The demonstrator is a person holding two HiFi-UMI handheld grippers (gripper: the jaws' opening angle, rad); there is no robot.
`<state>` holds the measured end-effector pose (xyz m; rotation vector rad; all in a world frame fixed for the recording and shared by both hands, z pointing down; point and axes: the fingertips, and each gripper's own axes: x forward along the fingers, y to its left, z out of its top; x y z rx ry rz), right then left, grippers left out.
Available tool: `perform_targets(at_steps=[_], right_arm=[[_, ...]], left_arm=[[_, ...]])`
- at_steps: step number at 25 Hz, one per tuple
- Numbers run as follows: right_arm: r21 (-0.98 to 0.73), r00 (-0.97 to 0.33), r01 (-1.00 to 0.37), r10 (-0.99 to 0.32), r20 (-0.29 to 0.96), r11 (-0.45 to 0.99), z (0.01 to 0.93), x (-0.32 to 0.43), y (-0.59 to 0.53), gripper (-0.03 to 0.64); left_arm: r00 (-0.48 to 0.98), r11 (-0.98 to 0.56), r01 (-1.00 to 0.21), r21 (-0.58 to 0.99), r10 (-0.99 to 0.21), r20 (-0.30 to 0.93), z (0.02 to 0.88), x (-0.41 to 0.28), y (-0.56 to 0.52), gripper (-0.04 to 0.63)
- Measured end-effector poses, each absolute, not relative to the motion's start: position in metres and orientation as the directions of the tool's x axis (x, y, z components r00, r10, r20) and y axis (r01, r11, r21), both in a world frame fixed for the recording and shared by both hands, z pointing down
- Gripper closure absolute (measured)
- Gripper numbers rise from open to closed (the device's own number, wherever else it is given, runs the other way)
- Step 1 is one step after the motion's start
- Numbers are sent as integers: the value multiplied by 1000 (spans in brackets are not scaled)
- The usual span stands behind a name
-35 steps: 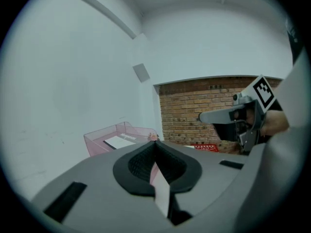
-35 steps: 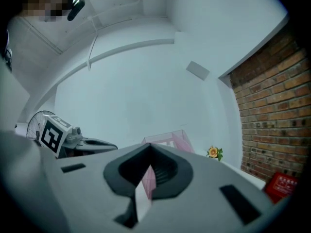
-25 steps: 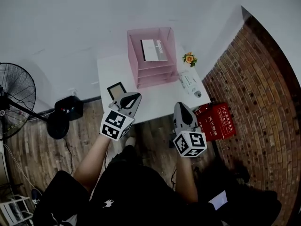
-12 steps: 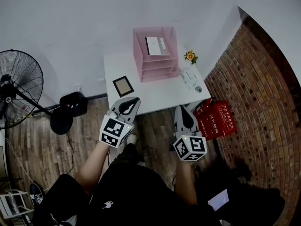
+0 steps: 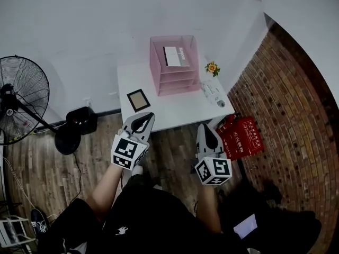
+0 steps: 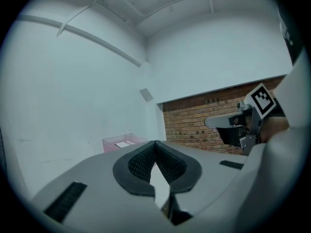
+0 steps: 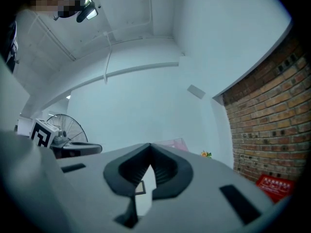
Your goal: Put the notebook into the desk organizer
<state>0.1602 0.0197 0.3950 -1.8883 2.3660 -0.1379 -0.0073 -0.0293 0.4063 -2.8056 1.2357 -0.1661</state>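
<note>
So, both tools hang in the air on the near side of the desk [image 5: 180, 111], well short of the pink desk organizer [image 5: 175, 74] at its back edge. The left tool [image 5: 149, 115] is clenched with nothing in it, and the right tool [image 5: 204, 127] is clenched and empty too (the pads meet at the tips in each tool's own view). The notebook [image 5: 138, 100], brown cover with a dark border, lies flat on the desk front-left of the organizer, apart from it and touched by neither tool. A white and grey booklet [image 5: 176, 56] sits in the organizer's top tray. A small orange flower [image 5: 213, 67] stands just right of the organizer. A red box [image 5: 243, 136] is on the floor further out that way, and a fan [image 5: 21, 97] stands well off to the organizer's left.
</note>
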Motion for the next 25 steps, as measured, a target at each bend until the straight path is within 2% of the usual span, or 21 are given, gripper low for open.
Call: perform_targets(at_steps=[25], right_arm=[[-141, -234, -962, -972, -21, 235, 395, 171, 10, 615]], left_arm=[[680, -682, -720, -125, -730, 69, 402, 13, -37, 592]])
